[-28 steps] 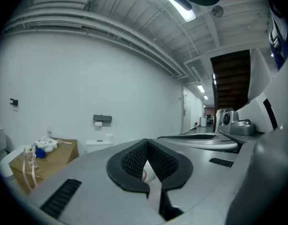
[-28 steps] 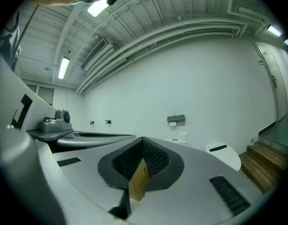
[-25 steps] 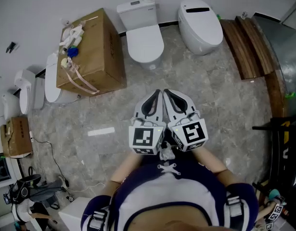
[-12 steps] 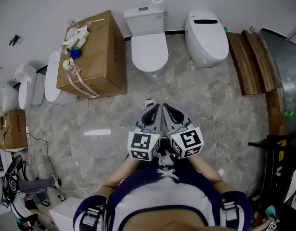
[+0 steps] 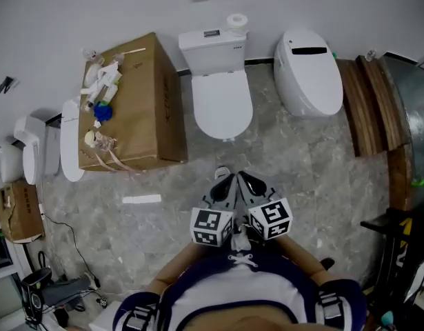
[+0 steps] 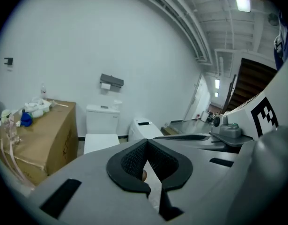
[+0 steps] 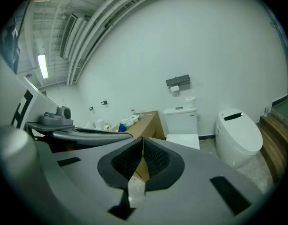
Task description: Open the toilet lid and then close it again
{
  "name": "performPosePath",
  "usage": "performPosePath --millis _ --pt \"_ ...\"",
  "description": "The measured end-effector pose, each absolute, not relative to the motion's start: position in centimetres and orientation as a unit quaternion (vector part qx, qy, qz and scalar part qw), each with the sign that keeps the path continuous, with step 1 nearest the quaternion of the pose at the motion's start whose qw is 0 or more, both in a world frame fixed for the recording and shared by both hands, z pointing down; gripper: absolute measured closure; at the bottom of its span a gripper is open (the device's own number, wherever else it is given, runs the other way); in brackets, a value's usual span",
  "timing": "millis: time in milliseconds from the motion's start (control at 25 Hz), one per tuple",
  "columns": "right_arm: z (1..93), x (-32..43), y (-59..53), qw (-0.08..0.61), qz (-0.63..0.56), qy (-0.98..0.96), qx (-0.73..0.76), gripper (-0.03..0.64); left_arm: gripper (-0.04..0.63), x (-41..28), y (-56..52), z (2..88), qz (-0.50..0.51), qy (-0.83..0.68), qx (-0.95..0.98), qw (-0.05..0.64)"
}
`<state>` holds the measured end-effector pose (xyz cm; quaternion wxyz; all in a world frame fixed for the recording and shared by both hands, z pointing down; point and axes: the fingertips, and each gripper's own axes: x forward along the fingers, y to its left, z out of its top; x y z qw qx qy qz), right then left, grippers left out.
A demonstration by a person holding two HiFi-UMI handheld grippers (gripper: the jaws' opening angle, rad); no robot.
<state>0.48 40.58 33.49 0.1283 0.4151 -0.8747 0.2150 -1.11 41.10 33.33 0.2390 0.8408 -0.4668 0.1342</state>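
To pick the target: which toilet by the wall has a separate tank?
The middle toilet, right beside the cardboard box: a square tank stands at its back. The toilet on its right is one rounded body without a tank.

We find toilet point(image 5: 222, 105) at top centre of head view, paper roll point(image 5: 236, 21) on its tank point(image 5: 212, 41). Cardboard box point(image 5: 139, 109) just left of it, clutter point(image 5: 101, 92) on top. To its right second toilet point(image 5: 309, 71), then planks point(image 5: 367, 109) at right edge. Below toilet, at lower centre, left gripper point(image 5: 224, 180) and right gripper point(image 5: 246, 179) side by side, well apart from it.
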Motion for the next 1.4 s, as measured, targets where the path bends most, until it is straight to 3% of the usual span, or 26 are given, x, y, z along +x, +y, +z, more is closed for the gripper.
performPosePath --millis 200,400,640,760,1400 --pt "38.7 -2.2 32.2 0.172 0.279 -0.850 0.412 0.603 0.591 -5.3 31.9 37.4 0.183 -0.448 0.831 0.273" --pt "41.2 -0.9 26.7 0.166 0.322 -0.816 0.451 0.603 0.591 -8.1 25.5 41.0 0.219 -0.430 0.827 0.288" --pt "50.1 1.6 22.5 0.154 0.417 -0.770 0.458 0.598 0.591 -7.2 21.2 48.9 0.243 -0.395 0.822 0.332" --pt "56.7 2.1 21.0 0.147 0.462 -0.742 0.463 0.541 0.591 -6.5 19.7 53.2 0.251 -0.390 0.819 0.338" --pt "84.4 3.5 17.7 0.161 0.599 -0.656 0.431 0.511 0.591 -4.0 17.1 71.3 0.269 -0.391 0.790 0.387"
